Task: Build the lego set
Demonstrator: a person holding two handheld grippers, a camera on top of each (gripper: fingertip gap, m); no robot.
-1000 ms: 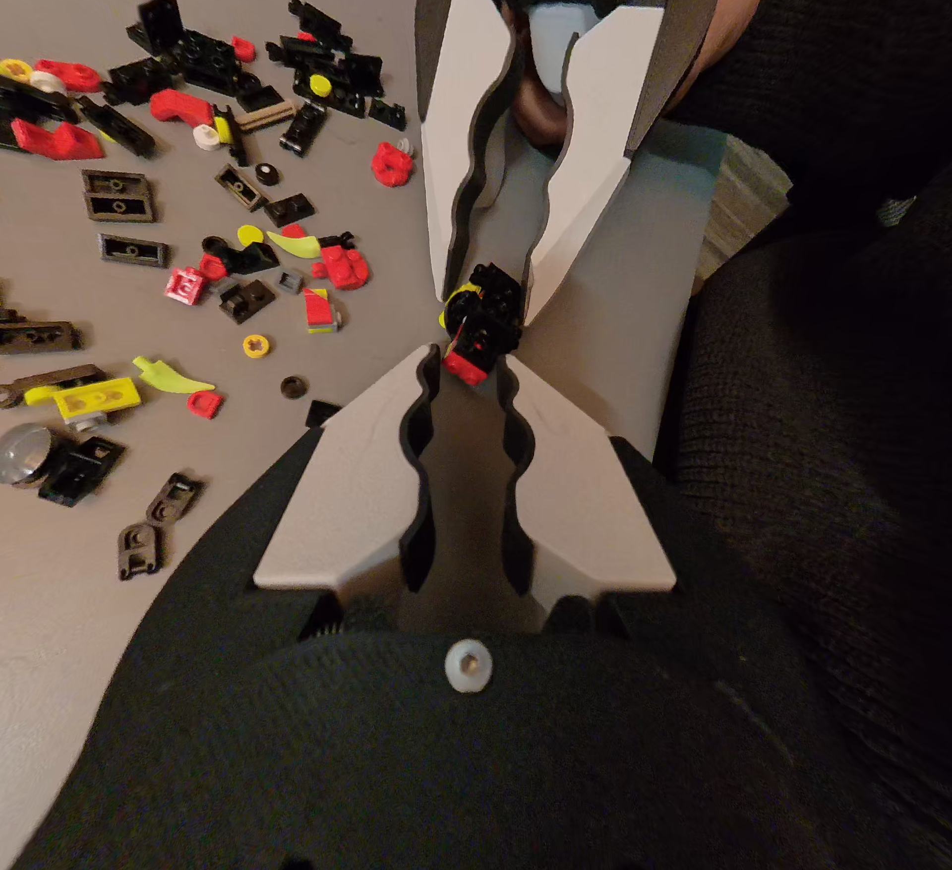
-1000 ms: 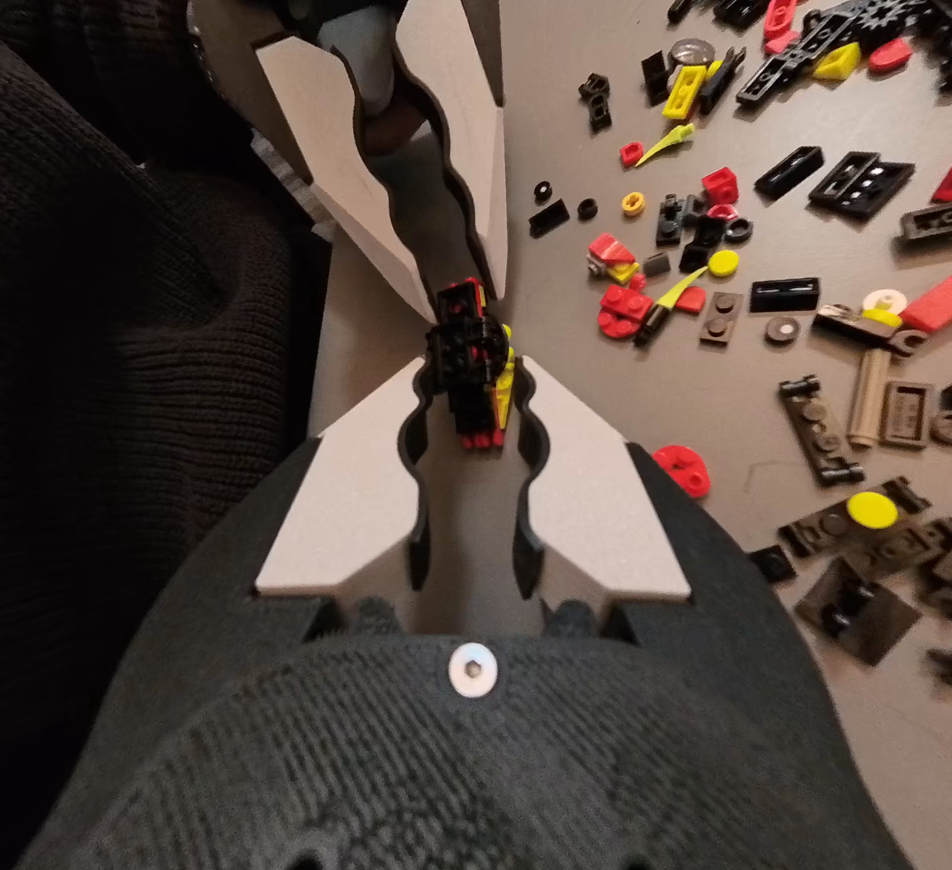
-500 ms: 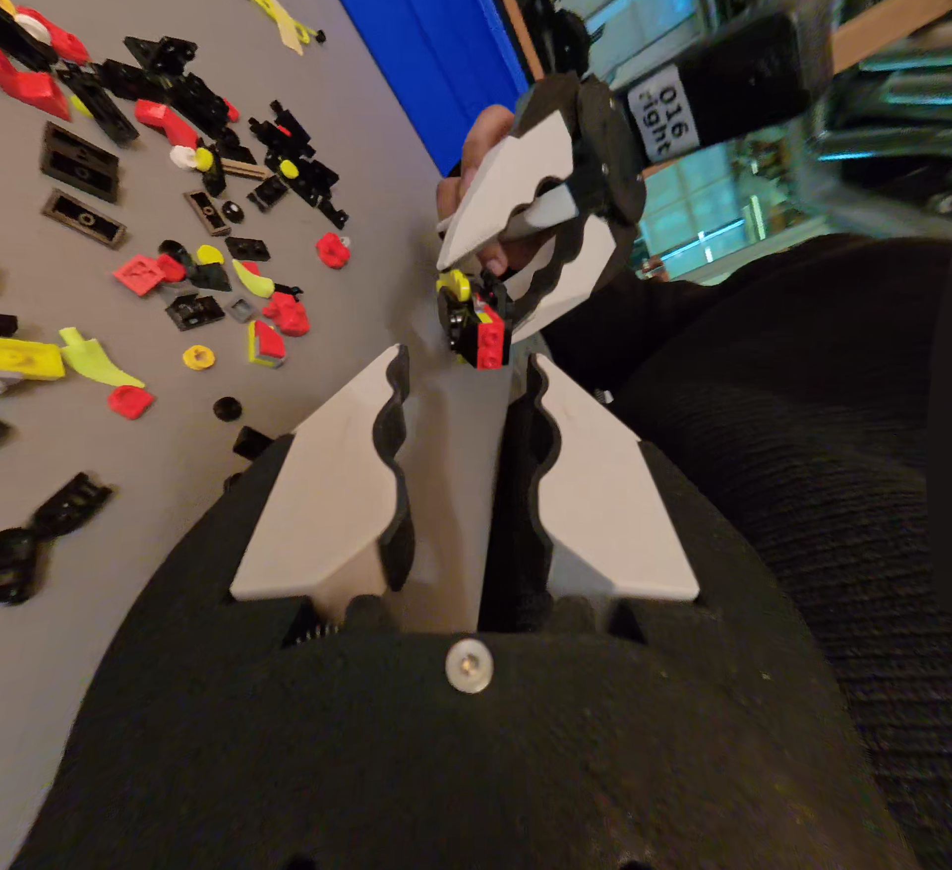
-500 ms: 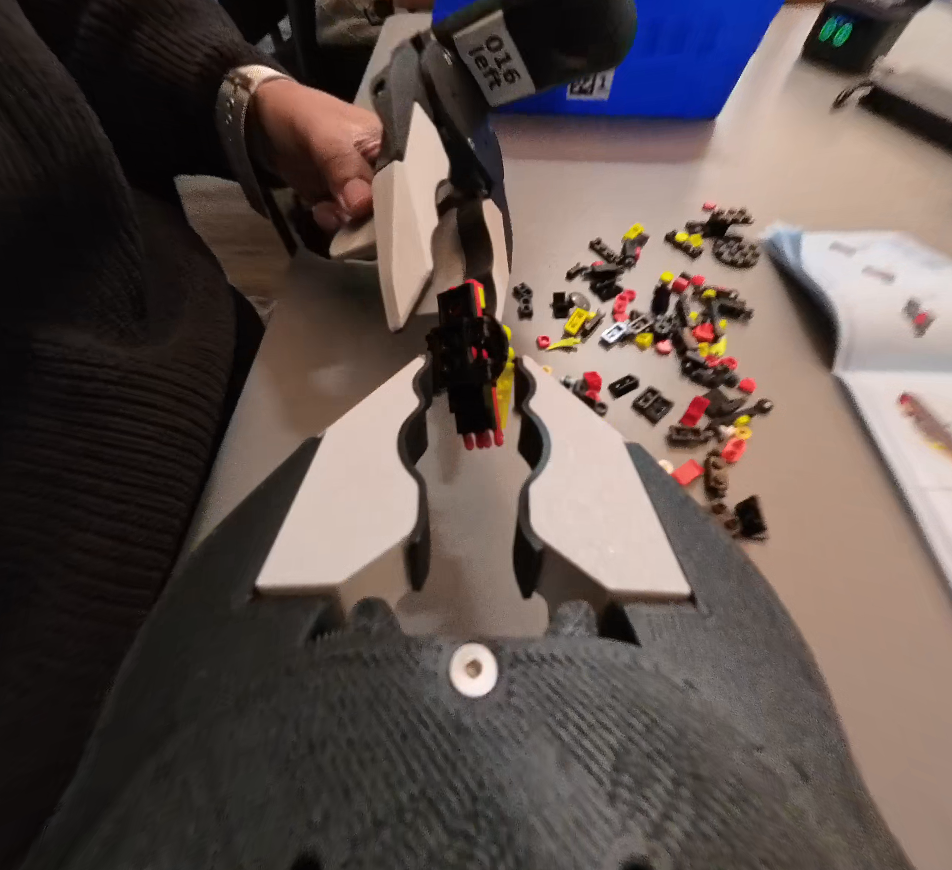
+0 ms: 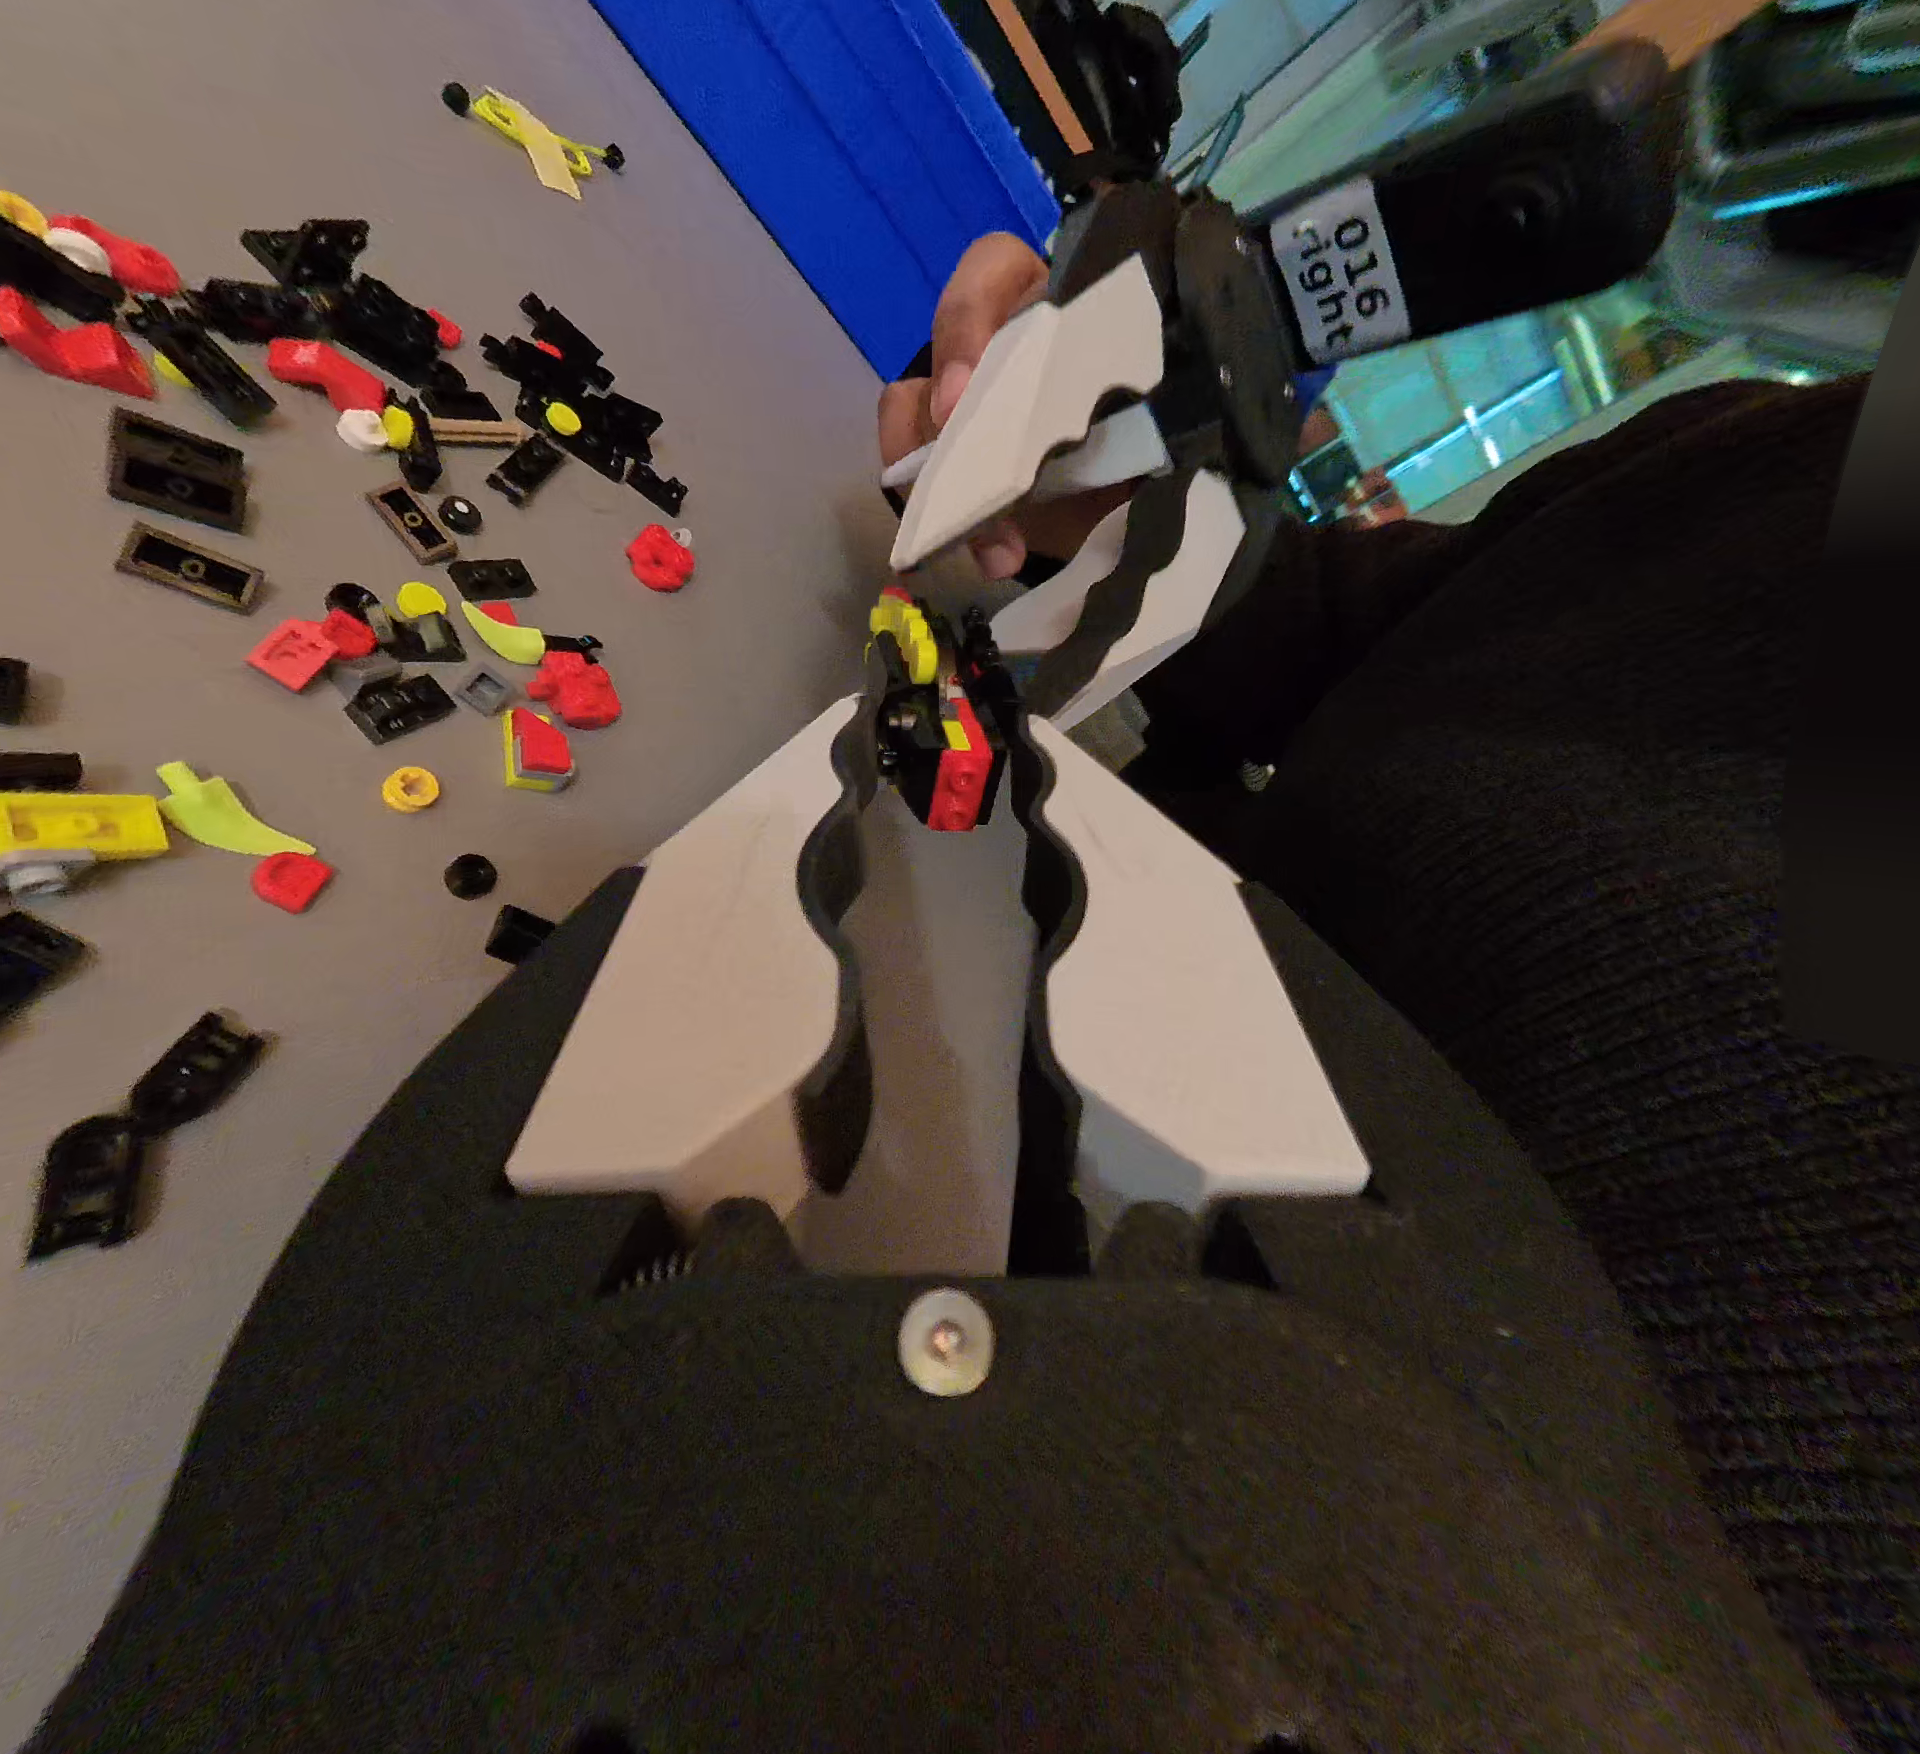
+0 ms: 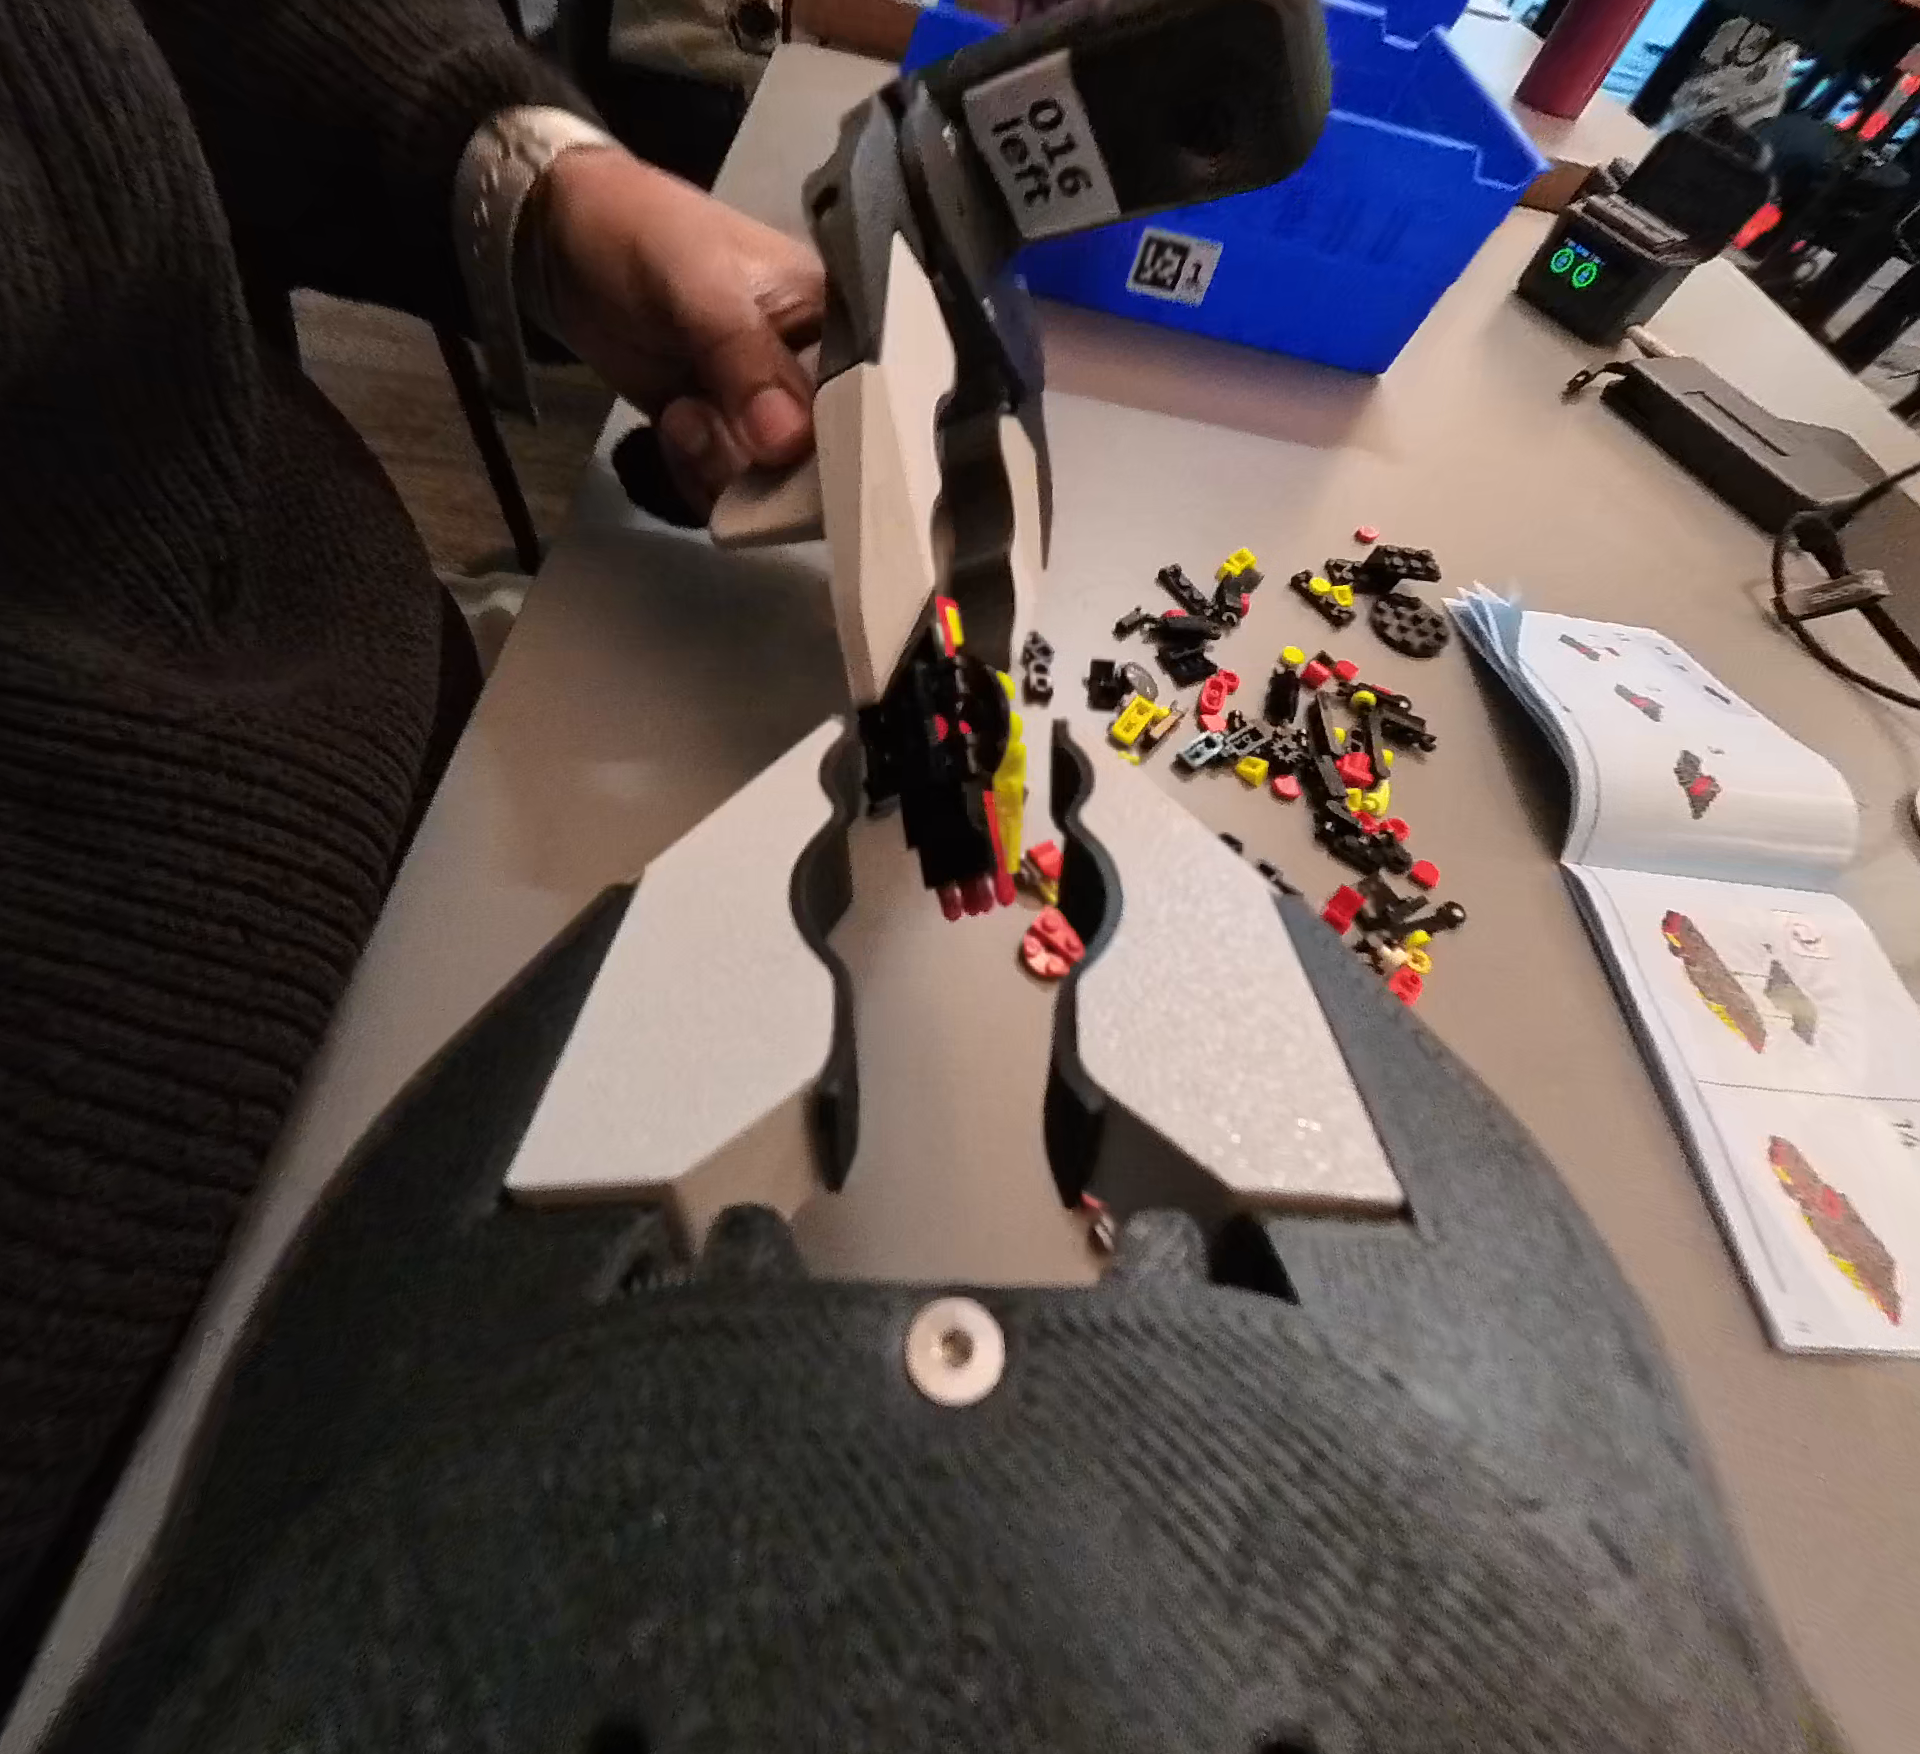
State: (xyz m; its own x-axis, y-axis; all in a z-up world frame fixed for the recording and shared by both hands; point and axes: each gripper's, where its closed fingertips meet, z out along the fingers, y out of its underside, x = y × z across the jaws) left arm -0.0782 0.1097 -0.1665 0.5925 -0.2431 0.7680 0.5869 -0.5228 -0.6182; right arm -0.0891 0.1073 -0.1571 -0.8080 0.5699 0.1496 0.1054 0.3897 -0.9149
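A small assembly of black, red and yellow bricks [image 5: 940, 738] is held up above the grey table [image 5: 727, 416]. My left gripper [image 5: 940, 722] is shut on it, and both pads press its sides. My right gripper [image 6: 951, 748] faces it tip to tip. Its jaws stand around the same assembly [image 6: 951, 769], with a visible gap between the right pad [image 6: 1081, 831] and the yellow side, so it is open. In the left wrist view the right gripper [image 5: 977, 634] shows spread fingers above and behind the assembly. In the right wrist view the left gripper [image 6: 935, 624] comes down from above.
Many loose black, red and yellow bricks [image 5: 395, 561] lie scattered on the table, also in the right wrist view [image 6: 1330, 748]. A blue bin [image 6: 1351, 198] stands at the back, an open instruction booklet [image 6: 1714, 821] at the right, a black device [image 6: 1621, 260] beyond. A dark sleeve [image 6: 156, 561] fills the left. The grippers are tip to tip, or close to it.
My left jaws have come together on the brick assembly. My right jaws have widened and let go of it. Both grippers have tilted up from looking down at the table.
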